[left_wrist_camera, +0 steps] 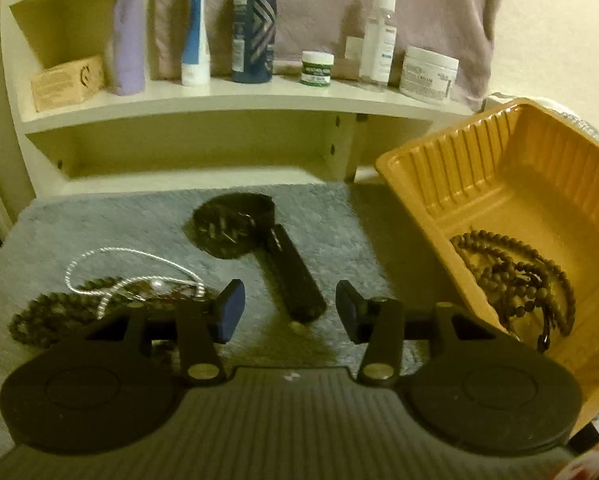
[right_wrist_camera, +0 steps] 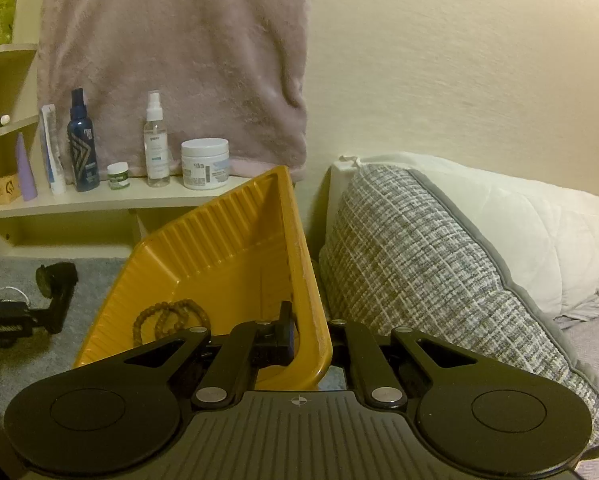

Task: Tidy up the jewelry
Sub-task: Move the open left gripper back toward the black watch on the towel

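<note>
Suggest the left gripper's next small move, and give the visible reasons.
Probably ease forward and down to close on the black band. The left gripper is open and empty, the band's strap lies on the mat just ahead between its fingers, and the right gripper holds the tray tilted, beads already inside.

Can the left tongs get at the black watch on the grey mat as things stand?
Probably yes. The left tongs stand open and empty, with the black watch lying just ahead, its strap end near the gap. Nothing lies across it; the silver chain and yellow tray sit off to either side.
</note>
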Tool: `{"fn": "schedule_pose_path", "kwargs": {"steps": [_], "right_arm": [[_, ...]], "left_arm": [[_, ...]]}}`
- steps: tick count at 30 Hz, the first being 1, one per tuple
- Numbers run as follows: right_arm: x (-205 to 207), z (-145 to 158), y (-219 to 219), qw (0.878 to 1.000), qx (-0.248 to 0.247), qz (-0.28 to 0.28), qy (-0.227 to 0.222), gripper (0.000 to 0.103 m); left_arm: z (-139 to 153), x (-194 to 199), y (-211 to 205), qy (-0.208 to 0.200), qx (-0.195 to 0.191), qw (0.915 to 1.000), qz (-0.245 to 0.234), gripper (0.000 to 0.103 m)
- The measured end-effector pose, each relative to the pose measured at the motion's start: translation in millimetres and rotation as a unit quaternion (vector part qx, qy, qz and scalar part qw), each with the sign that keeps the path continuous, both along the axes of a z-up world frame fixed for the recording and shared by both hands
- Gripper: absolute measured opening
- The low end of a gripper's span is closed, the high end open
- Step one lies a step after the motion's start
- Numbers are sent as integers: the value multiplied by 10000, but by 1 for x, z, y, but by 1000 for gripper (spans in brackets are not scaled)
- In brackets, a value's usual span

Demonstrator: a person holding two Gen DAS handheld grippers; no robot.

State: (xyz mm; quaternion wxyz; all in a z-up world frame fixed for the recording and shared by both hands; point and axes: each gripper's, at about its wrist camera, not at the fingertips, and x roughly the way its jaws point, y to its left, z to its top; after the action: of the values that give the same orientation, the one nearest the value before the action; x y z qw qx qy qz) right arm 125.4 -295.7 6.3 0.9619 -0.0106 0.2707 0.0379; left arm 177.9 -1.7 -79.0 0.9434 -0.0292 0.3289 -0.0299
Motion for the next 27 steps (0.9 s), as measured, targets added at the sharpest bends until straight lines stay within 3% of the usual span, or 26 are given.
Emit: {"fn": "schedule_pose_path", "kwargs": {"steps": [8, 14, 16, 27], "right_arm": [[1, -1, 0, 10000, -9, -11, 13, 6], [0, -1, -1, 10000, -16, -17, 15, 6], [1, -1, -1, 10000, -19, -16, 17, 6], [1, -1, -1, 10000, -17, -19, 12, 6]], "left_arm": [[-10, 12, -9, 60, 127, 9998, 125, 41], [-13, 19, -5, 147, 61, 9997, 157, 30], [-13, 20, -4, 175, 56, 9997, 139, 21], [-3, 16, 3, 205, -28, 9998, 84, 20]]}}
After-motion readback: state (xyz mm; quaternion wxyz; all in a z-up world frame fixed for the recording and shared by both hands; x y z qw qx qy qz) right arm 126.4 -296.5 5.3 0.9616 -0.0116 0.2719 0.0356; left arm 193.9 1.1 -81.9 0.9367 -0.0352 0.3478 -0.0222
